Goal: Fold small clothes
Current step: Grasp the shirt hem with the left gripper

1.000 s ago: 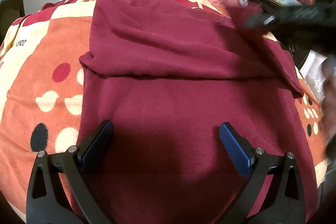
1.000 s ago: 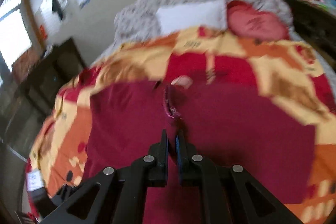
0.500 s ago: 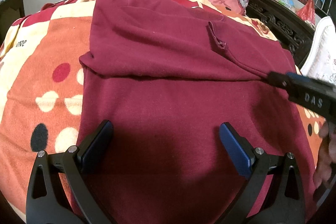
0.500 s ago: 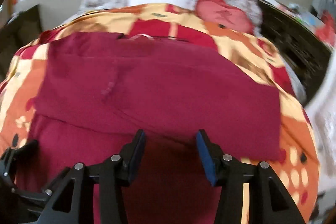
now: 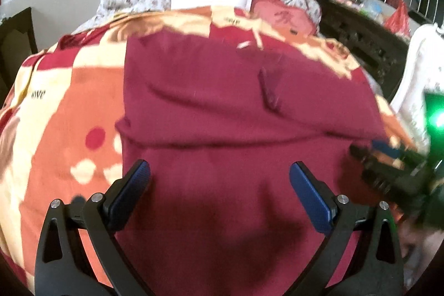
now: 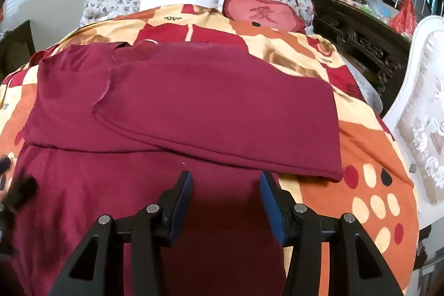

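A soft, limp maroon knit garment (image 6: 194, 107) lies half-folded on the patterned bedspread (image 6: 369, 157); both grippers, left gripper (image 5: 219, 182) and right gripper (image 6: 226, 193), hover spread, empty; its hem corners look best to pinch.

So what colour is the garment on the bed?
Dark red garment, plain; clearest in the right wrist view.
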Available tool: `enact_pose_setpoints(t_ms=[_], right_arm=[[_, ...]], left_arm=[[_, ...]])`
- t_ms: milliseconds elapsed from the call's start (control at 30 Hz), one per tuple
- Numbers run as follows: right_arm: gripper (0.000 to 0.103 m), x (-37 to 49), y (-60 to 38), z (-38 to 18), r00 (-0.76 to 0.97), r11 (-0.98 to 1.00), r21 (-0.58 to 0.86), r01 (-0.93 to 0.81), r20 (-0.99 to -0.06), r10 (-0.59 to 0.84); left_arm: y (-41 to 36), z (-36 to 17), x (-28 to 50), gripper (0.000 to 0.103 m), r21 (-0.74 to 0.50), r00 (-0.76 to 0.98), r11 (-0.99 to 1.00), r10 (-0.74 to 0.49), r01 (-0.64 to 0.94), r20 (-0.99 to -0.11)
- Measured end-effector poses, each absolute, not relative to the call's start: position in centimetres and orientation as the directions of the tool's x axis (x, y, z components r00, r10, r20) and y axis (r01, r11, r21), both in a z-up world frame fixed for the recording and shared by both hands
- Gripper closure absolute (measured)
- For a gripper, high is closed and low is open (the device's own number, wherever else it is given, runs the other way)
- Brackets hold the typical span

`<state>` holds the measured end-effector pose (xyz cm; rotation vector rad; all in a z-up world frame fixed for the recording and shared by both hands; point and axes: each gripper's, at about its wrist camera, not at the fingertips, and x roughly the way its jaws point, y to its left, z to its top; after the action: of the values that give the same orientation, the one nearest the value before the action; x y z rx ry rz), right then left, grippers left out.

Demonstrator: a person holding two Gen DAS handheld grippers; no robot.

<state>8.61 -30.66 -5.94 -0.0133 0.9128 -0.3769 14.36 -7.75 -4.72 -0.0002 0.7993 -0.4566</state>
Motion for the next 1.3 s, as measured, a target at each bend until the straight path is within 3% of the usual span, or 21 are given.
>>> enact_pose_setpoints(t_ms=[267,533,733,867,1000,1133,1300], right_arm=[[0.054,8.3,-31.4,-7.5,0.550,0.939,-0.130,0.318,-0.782,-0.294],[0.048,8.1,-31.4,-8.4,0.563,0.936,-0.121,0.332,-0.771,-0.299],[0.047,8.0,-31.6,-8.4,0.576,0.939,-0.076,0.334,-0.772,-0.268],[0.047,8.0,-31.7,-8.4,0.577,0.940,-0.073,0.334,-0.772,-0.265],[0.047,8.0,-31.7,-8.4,0.578,0.939,-0.079,0.335,-0.770,-0.271],[0.047,8.0,-31.7,-8.5,0.577,0.938,-0.088,0.335,-0.768,-0.278],[0.047,8.0,-31.7,-8.5,0.577,0.937,-0.093,0.335,-0.766,-0.283]], left_arm=[[-8.9,-2.4,17.0,0.002,-0.207,0.620,0.883,-0.447,0.421,-0.645],[-13.8,-3.0,19.4,0.002,-0.224,0.552,0.790,-0.570,0.571,-0.609],[-16.2,-6.5,23.2,0.012,-0.459,0.344,0.706,-0.682,0.540,-0.645],[-16.9,-7.2,23.8,0.013,-0.510,0.304,0.687,-0.704,0.517,-0.641],[-15.6,-7.3,25.3,0.030,-0.617,0.289,0.685,-0.725,0.387,-0.625],[-15.8,-7.2,25.6,0.053,-0.643,0.232,0.677,-0.732,0.359,-0.641],[-16.3,-6.7,26.4,0.054,-0.670,0.204,0.655,-0.751,0.349,-0.628]])
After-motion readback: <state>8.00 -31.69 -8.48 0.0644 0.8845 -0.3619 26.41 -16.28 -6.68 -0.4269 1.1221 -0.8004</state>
